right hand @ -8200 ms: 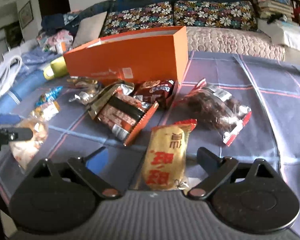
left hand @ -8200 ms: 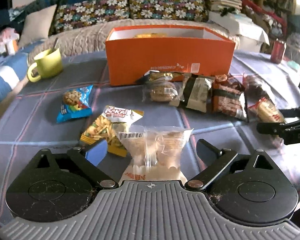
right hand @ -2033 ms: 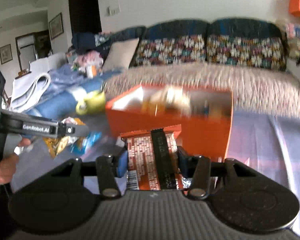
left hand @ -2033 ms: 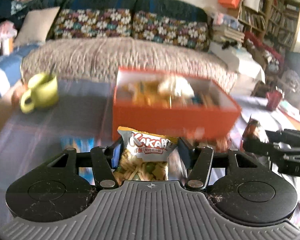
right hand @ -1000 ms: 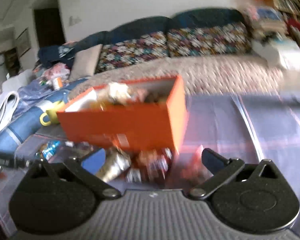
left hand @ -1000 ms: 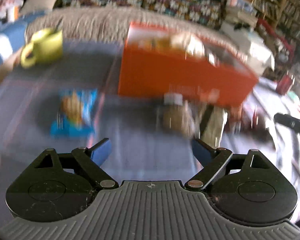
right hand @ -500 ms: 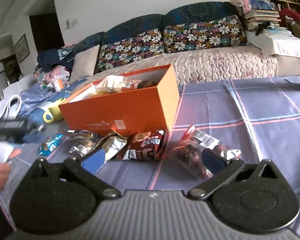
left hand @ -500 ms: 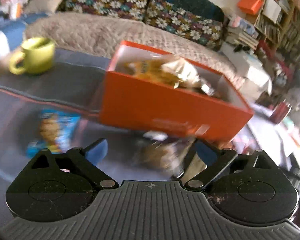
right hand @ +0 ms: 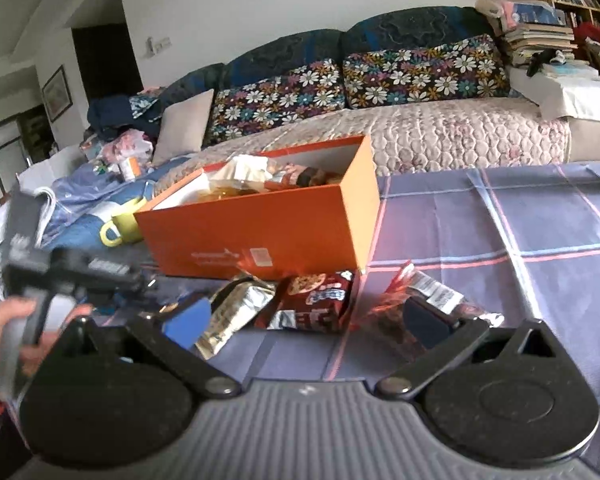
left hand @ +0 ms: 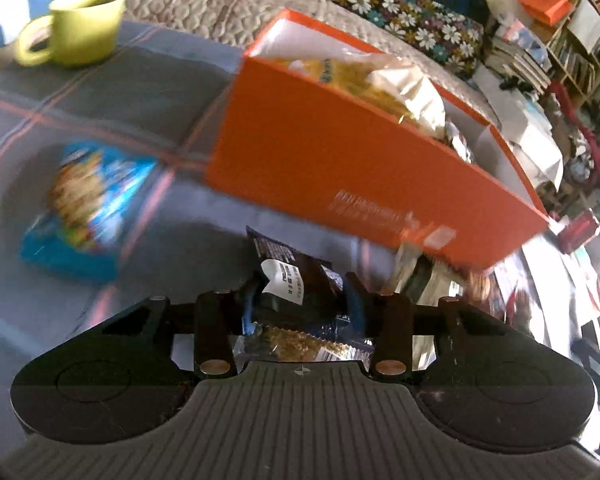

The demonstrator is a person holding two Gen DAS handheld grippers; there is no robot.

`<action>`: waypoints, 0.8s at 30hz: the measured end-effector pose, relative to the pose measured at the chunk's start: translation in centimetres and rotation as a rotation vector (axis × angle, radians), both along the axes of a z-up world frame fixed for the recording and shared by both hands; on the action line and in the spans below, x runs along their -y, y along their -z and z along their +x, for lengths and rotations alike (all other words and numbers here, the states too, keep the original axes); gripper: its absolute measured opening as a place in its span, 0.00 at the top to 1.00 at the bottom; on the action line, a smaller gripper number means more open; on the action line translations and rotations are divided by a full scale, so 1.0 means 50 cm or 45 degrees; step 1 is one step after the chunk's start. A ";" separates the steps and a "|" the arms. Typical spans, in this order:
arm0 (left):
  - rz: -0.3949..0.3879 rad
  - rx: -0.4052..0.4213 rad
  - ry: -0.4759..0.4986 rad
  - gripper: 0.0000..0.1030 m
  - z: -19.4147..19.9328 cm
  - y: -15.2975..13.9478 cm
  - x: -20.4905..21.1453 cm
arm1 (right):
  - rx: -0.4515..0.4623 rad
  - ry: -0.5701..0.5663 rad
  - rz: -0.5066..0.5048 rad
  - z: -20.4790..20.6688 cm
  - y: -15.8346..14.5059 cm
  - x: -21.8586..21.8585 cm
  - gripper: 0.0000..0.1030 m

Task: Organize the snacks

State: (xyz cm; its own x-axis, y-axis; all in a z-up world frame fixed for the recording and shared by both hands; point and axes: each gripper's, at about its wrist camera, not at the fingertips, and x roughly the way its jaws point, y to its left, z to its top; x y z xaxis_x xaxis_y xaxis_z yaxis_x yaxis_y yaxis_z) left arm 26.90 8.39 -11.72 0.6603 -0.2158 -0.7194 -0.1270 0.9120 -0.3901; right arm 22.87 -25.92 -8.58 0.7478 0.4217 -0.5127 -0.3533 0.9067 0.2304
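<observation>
My left gripper (left hand: pixel 300 304) is shut on a dark snack packet (left hand: pixel 296 280) with a white label, held just in front of the orange box (left hand: pixel 340 160). The box holds several snack bags (left hand: pixel 400 88). A blue cookie packet (left hand: pixel 88 208) lies on the cloth to the left. My right gripper (right hand: pixel 306 316) is open and empty above a silver packet (right hand: pixel 232 312), a red cookie packet (right hand: pixel 316 300) and a clear red-edged bag (right hand: pixel 428 296), all before the orange box (right hand: pixel 268 236). The left gripper (right hand: pixel 84 268) shows at the far left there.
A green mug (left hand: pixel 80 28) stands at the back left of the plaid tablecloth (right hand: pixel 520 232). A sofa with floral cushions (right hand: pixel 380 80) lies behind the table. A red can (left hand: pixel 580 232) stands to the right of the box. Bookshelves (left hand: pixel 580 32) fill the right side.
My left gripper has closed on the dark packet, having been open and empty half a second ago. My right gripper stays open and has come slightly nearer the packets.
</observation>
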 end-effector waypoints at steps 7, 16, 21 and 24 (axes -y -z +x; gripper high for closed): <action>0.016 0.058 0.069 0.77 -0.120 -0.017 -0.024 | -0.019 -0.040 -0.067 -0.001 0.016 -0.034 0.00; 0.107 0.104 0.114 0.60 -0.231 -0.025 0.003 | -0.070 -0.014 -0.093 -0.007 0.043 -0.014 0.00; 0.245 0.116 0.114 0.64 -0.215 -0.007 0.031 | -0.044 -0.006 -0.097 -0.017 0.037 -0.005 0.00; 0.357 0.128 0.102 0.50 -0.205 0.001 0.053 | -0.050 0.005 -0.084 -0.019 0.037 0.003 0.00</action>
